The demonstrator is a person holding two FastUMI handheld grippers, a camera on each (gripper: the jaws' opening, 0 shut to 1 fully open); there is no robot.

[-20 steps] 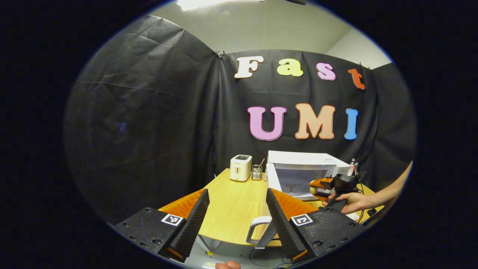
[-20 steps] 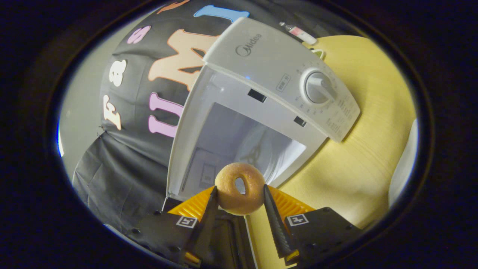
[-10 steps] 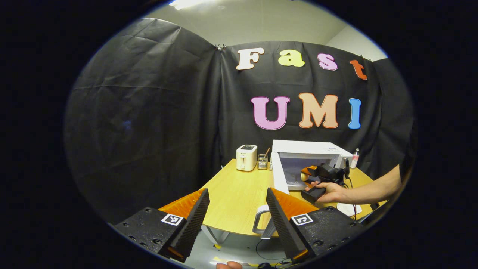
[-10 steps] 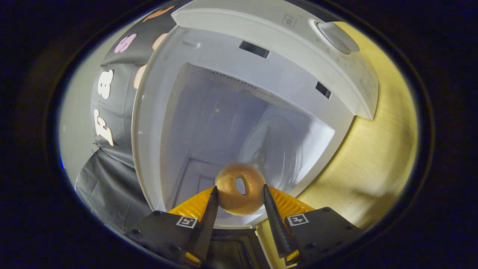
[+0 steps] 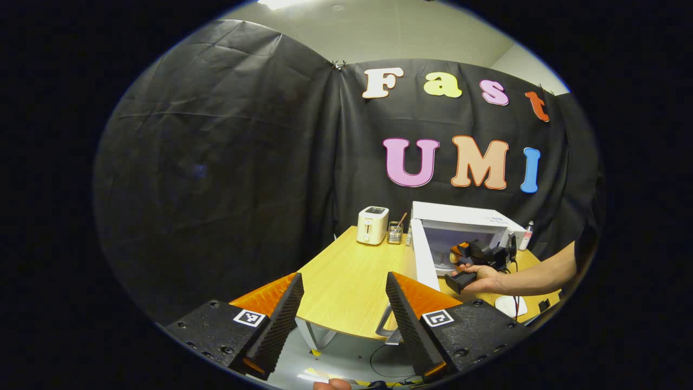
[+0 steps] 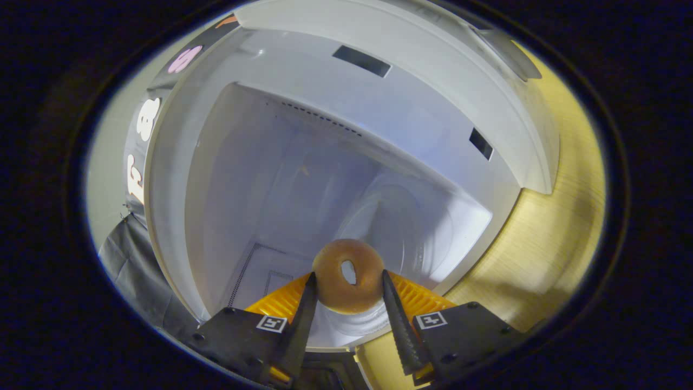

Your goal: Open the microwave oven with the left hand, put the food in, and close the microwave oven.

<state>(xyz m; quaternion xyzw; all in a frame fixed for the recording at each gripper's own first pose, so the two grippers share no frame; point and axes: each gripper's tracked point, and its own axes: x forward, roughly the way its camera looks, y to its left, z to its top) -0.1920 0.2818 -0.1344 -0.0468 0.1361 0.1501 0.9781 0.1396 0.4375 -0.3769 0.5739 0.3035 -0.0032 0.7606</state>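
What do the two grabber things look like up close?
Each gripper is a black block body with small screws and a square black-and-white marker tag on each side. The left gripper and right gripper both have two wedge-shaped, ribbed jaws that narrow toward the ends. A dark cable hangs from the right one in the left gripper view. The arm holding it is bare below a dark short sleeve.

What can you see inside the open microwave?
Inside the microwave: a round glass turntable on its floor. The doughnut and right gripper cover the turntable's near part.
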